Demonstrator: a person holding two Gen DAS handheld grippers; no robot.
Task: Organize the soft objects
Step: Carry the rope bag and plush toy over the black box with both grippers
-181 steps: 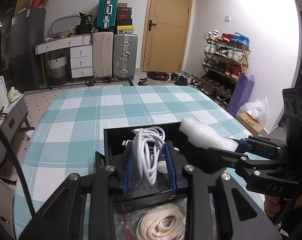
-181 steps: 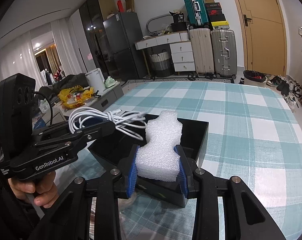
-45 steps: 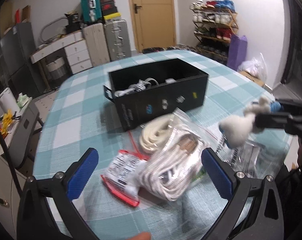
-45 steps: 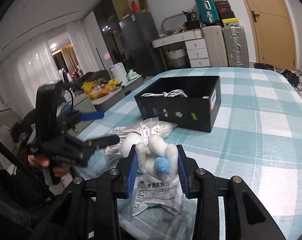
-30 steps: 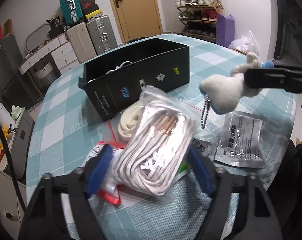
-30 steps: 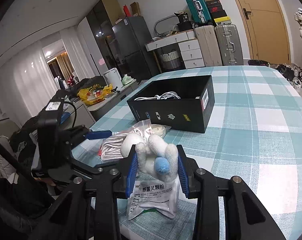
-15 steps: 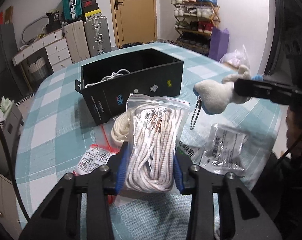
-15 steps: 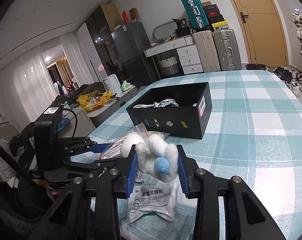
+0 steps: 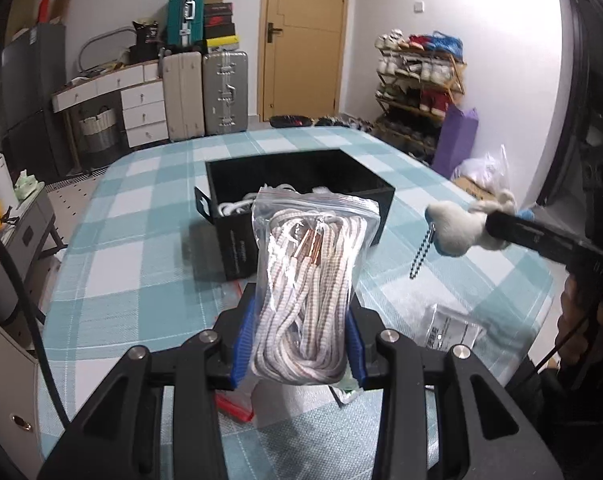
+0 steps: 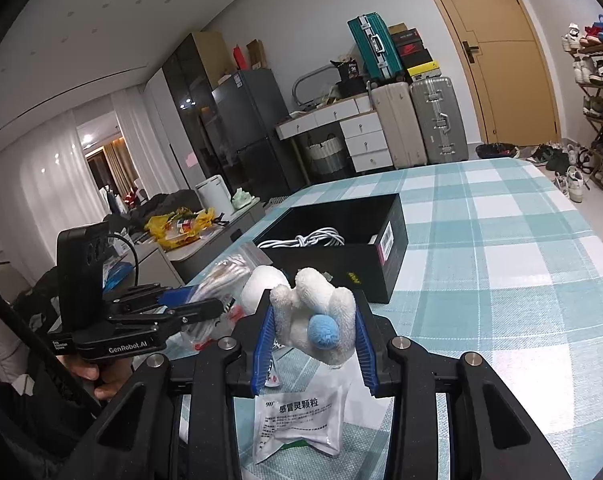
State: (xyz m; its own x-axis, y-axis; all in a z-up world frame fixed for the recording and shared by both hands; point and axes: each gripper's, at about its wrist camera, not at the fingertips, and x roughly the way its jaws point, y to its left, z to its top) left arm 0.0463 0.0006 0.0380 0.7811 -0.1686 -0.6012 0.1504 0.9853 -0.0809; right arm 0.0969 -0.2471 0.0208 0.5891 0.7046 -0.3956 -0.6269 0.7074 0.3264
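- Left gripper (image 9: 299,340): one unit, blue pads clenched on a clear zip bag of rope (image 9: 307,280), lifted clear of the table; the jaws have just been closing, with the bag between them; body printed "GenRobot.AI", legible in the right wrist view
- Zip bag of rope: one, holding white braided cord in a coil with copper-coloured end tips; it stands upright at 12 o'clock from the left pads, in front of the box
- Right gripper (image 10: 313,340): one unit, blue pads clamped on a plush toy (image 10: 317,320), held above the table
- Plush toy: one, white with a single blue pompom; in the left wrist view it sits at 3 o'clock of the box, with a dark bead chain (image 9: 421,254) hanging below it
- Black box (image 10: 341,240): one, open-topped, on the table at 12 o'clock from the right gripper; white cable (image 10: 305,238) coiled inside; small stickers and a white label on its sides, too small to read
- Sachet (image 10: 297,416): one white foil packet flat on the table at 6 o'clock from the plush toy; printed "999" and "感冒灵颗粒"
- Table (image 10: 521,280): one, covered in a teal and white check cloth
- Suitcases (image 9: 205,92): three counted, one teal up on top, one beige and one silver standing side by side on the floor
- Door (image 9: 305,36): one, wooden, shut
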